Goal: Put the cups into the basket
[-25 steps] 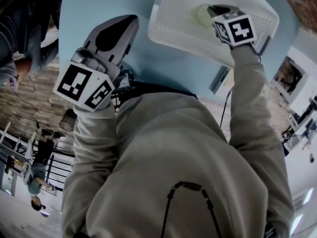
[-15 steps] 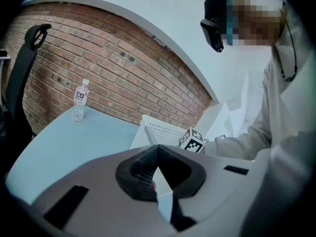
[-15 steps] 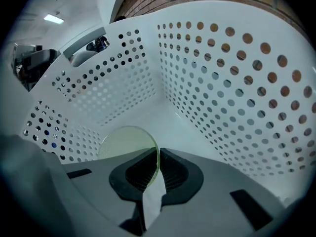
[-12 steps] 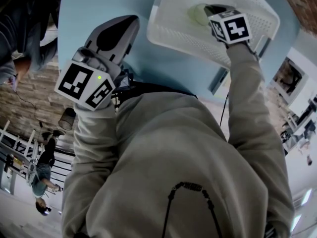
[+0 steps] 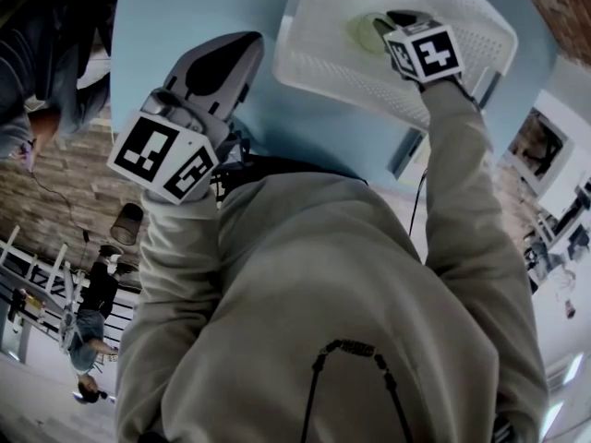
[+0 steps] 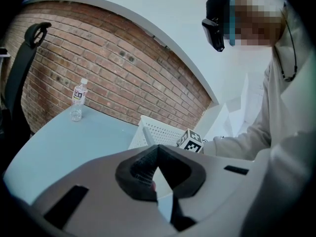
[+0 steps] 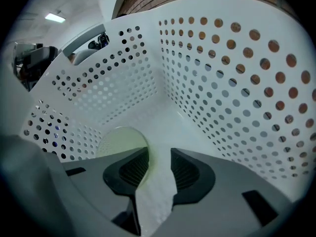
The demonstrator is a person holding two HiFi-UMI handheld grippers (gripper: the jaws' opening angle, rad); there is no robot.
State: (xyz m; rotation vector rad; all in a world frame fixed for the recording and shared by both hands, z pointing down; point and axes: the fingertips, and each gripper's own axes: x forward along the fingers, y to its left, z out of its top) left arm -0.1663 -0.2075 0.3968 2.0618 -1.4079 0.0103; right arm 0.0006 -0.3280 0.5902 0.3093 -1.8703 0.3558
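- L gripper (image 5: 245, 44): jaws closed, empty, over table (image 5: 175, 17).
- Basket (image 5: 319, 67): green cup (image 5: 364, 33) on its floor.
- R gripper (image 7: 159, 164): jaws just been opening, nothing between pads; cup just beside one pad. Judged: released, this cup delivered.

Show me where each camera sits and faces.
Head view: on person's head, facing down on sweatshirt, left tongs, right tongs, table, basket.
Left gripper view: rides left tongs, faces across table toward water bottle; shows shut jaws, sleeve.
Right gripper view: rides right tongs, faces down at cup; jaws just opening, nothing between.
All see the basket.
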